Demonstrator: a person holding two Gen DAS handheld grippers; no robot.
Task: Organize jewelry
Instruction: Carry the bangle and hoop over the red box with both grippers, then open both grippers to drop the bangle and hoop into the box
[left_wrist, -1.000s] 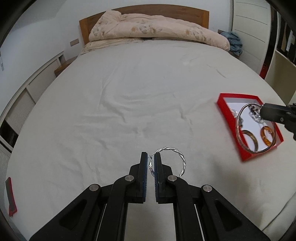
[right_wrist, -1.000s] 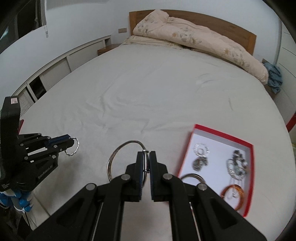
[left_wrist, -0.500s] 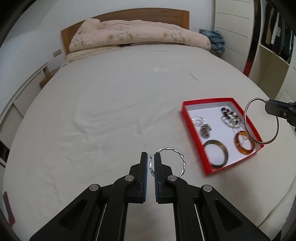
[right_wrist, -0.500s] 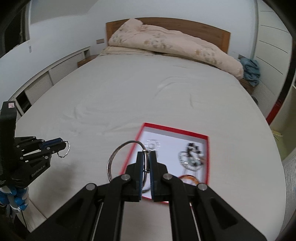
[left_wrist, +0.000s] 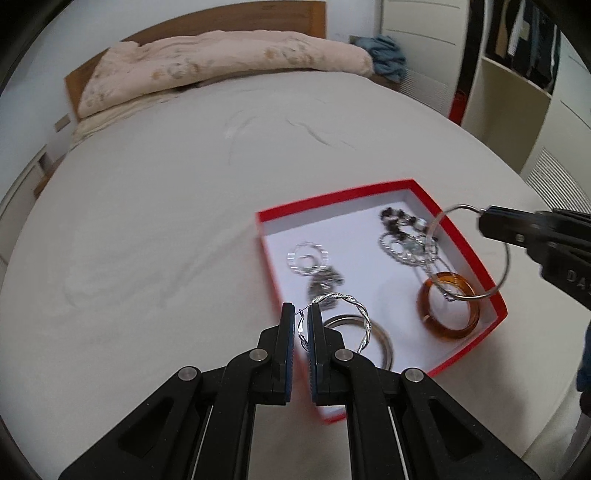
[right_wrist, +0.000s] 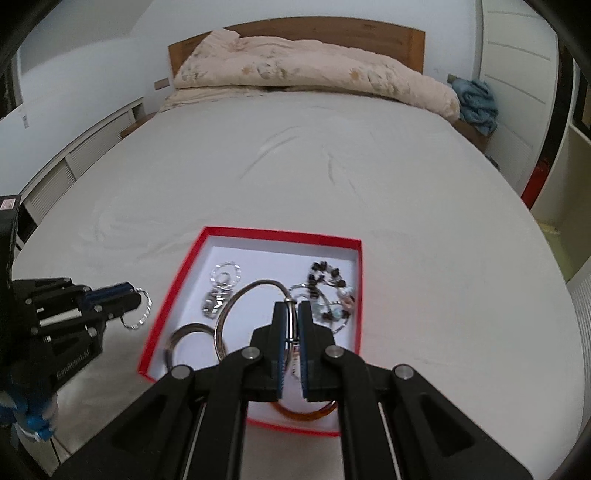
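From the left wrist cam, our left gripper (left_wrist: 301, 325) is pinched shut on the twisted silver hoop (left_wrist: 347, 317), which hangs just ahead of the tips over the near edge of the red box (left_wrist: 334, 201); off to the right, the right gripper (left_wrist: 484, 221) dangles its hoop above the amber bangle (left_wrist: 448, 308). From the right wrist cam, that gripper (right_wrist: 291, 321) is clamped on the plain big hoop (right_wrist: 240, 299), directly over the box's white floor. We'd say get low over bare floor before letting go, so neither hoop lands on the beaded bracelet (right_wrist: 328, 280) and tangles.

Soft even light, fisheye warp, slight blur
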